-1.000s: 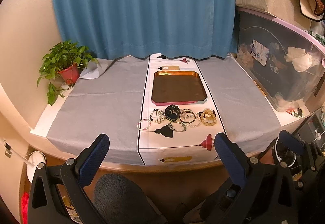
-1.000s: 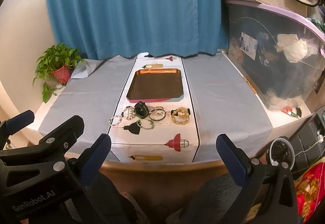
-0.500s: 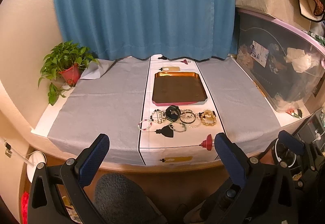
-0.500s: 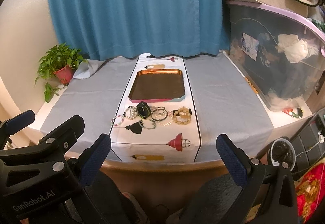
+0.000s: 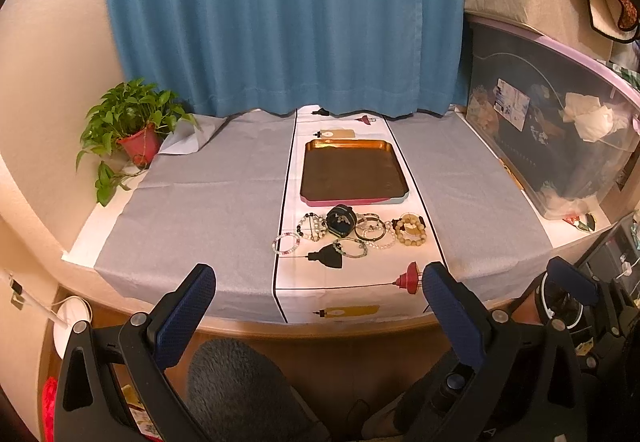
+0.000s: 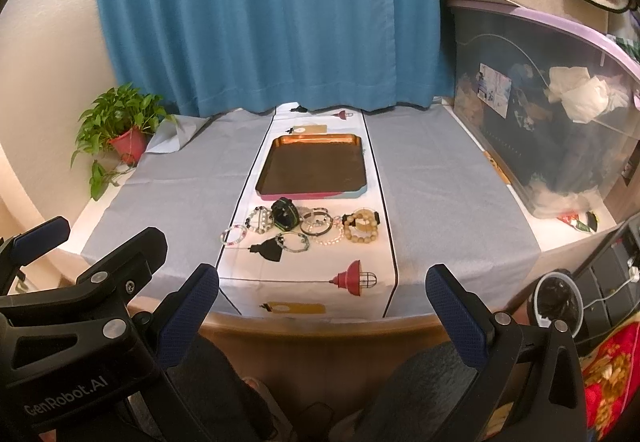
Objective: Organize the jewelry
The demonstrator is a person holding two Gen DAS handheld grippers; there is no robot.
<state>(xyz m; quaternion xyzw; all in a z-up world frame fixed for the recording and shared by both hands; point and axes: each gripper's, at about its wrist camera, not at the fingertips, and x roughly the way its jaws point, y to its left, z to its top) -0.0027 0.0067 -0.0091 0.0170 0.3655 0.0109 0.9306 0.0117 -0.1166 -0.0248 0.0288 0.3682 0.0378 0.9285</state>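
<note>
Several bracelets lie in a loose row on the white table runner: a tan wooden-bead bracelet [image 5: 411, 230] at the right, a black one [image 5: 341, 219] in the middle, a clear bead ring [image 5: 286, 243] at the left. Behind them sits an empty dark tray [image 5: 352, 171] with a copper rim. In the right wrist view the tray [image 6: 314, 167] and the tan bracelet [image 6: 361, 230] show too. My left gripper [image 5: 318, 306] is open and empty, short of the table's front edge. My right gripper [image 6: 322, 308] is open and empty, likewise back from the table.
A potted plant [image 5: 134, 129] stands at the table's far left. A large clear storage bin [image 5: 552, 129] with a beige box on top fills the right side. A blue curtain [image 5: 280, 13] hangs behind. Grey cloth [image 5: 208, 209] covers the table on both sides.
Both grippers have edged slightly forward toward the table; the tray and bracelets look a little nearer. Nothing on the table has moved.
</note>
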